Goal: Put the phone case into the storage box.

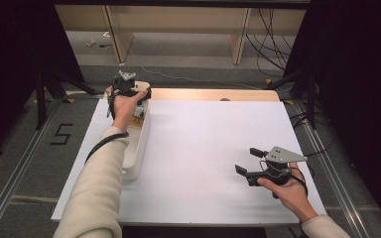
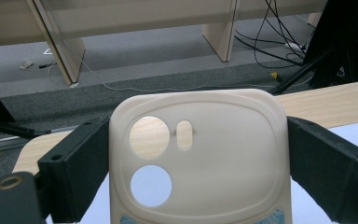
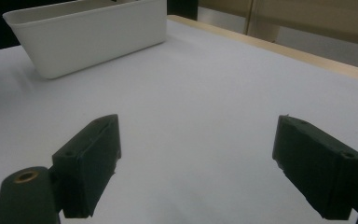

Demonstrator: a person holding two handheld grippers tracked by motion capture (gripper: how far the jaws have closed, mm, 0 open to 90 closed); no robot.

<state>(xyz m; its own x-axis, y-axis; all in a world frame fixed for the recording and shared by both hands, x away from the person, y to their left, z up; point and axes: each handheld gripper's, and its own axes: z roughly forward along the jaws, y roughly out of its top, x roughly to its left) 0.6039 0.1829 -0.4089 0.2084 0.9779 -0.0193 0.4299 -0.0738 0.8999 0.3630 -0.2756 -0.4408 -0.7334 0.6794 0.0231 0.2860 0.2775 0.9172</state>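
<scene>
A cream phone case with round camera cut-outs stands upright between the black jaws of my left gripper, which press on both its sides. In the high view this gripper is held up over the far end of a long white bin, the case showing pale beside it. My right gripper hovers low over the white table sheet at the near right. Its jaws stand wide apart with nothing between them.
The white bin lies lengthwise along the table's left side. A wooden table edge runs along the back. Beyond it are shelf legs and loose cables on the floor, with dark stands at both sides.
</scene>
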